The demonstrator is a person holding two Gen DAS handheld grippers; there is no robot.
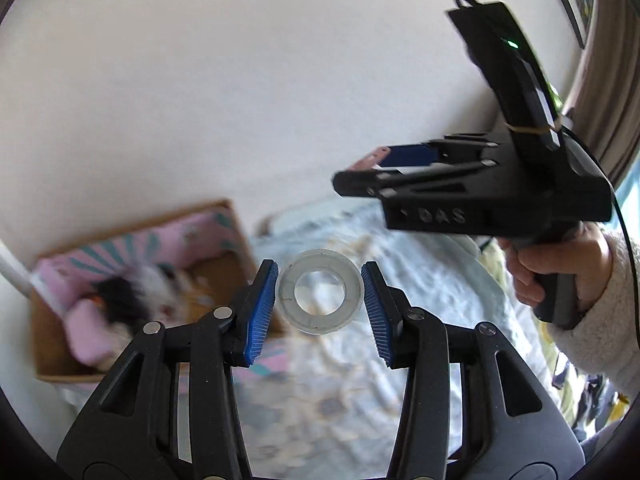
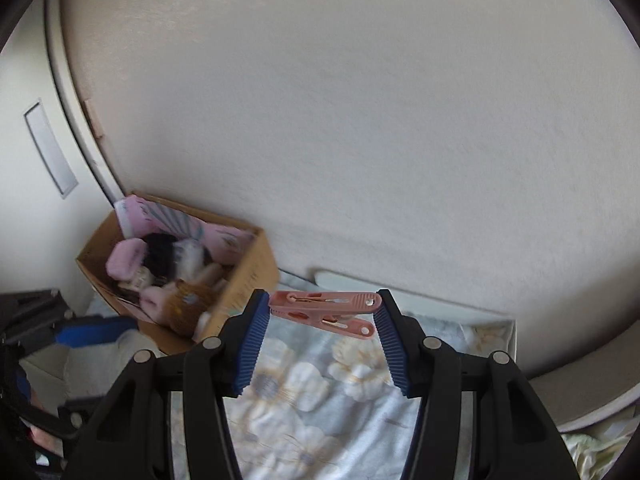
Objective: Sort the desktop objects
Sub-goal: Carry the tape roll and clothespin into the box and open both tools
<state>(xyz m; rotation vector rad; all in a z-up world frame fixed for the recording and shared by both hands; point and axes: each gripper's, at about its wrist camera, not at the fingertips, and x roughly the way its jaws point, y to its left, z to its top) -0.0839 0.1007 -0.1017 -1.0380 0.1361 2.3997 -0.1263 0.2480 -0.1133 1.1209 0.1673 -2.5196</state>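
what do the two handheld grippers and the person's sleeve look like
Both grippers are black plastic with ribbed blue pads on their two fingers and round silver pivot pins. The right gripper has a pistol-style handle, raised lettering on its side, a thin black cable, a rubber band and a small green light. The left gripper matches. The sleeve is fuzzy off-white fleece.

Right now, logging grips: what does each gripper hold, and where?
Left gripper: clear tape roll, by its outer rim. Right gripper: pink clothespin, by its two ends.
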